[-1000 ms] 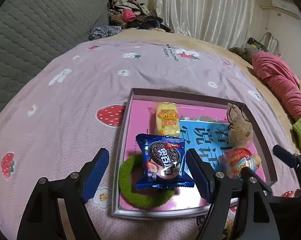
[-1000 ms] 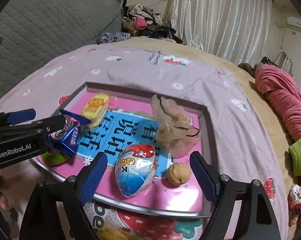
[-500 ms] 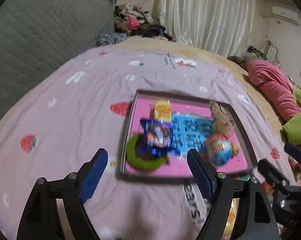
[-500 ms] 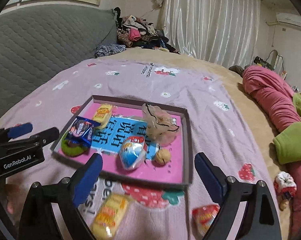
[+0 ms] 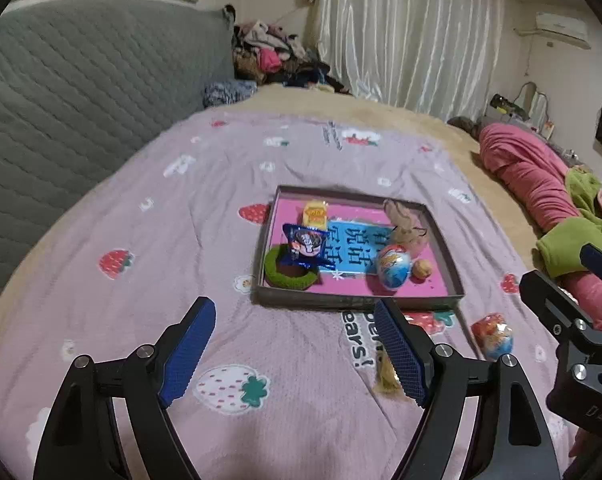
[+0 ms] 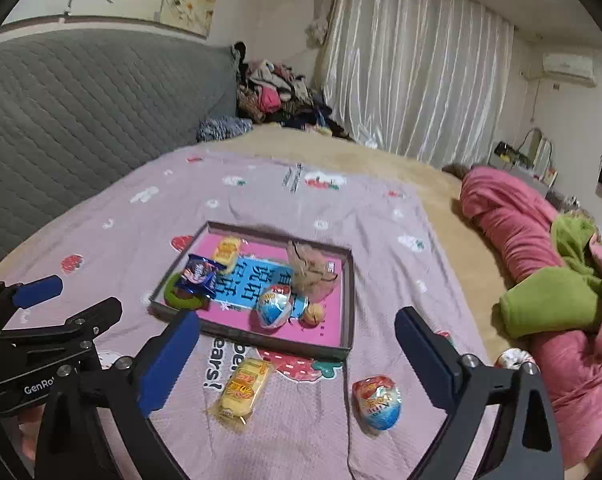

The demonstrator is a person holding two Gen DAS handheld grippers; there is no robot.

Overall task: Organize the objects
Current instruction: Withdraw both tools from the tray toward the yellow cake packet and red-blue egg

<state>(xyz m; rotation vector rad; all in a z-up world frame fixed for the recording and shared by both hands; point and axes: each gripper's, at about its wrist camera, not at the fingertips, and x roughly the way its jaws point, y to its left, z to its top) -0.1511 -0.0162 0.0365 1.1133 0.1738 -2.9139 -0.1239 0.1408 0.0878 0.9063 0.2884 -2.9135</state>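
Observation:
A shallow grey box [image 5: 353, 302] [image 6: 261, 338] with a pink floor lies on the bedspread. It holds a blue cookie packet [image 5: 307, 245] [image 6: 200, 274] on a green ring [image 5: 289, 276], a yellow cake packet [image 5: 315, 214], an egg-shaped sweet [image 5: 394, 266] [image 6: 274, 305], a walnut [image 5: 421, 269] and a sheer pouch [image 6: 310, 272]. Outside, near me, lie a second yellow packet [image 6: 243, 390] and a second egg sweet [image 6: 377, 400] [image 5: 493, 336]. My left gripper [image 5: 297, 354] is open and empty, short of the box. My right gripper [image 6: 297, 364] is empty, its jaws still opening, above those loose items.
The lilac strawberry-print bedspread [image 5: 181, 220] covers a bed with a grey quilted headboard [image 5: 73, 92]. Pink and green bedding [image 6: 541, 272] is heaped on the right. Clothes [image 6: 277, 96] are piled at the back by a white curtain.
Both grippers have drawn back and up from the box, which now looks smaller and farther. The cookie packet and egg sweet stay in the box. The right jaws have widened.

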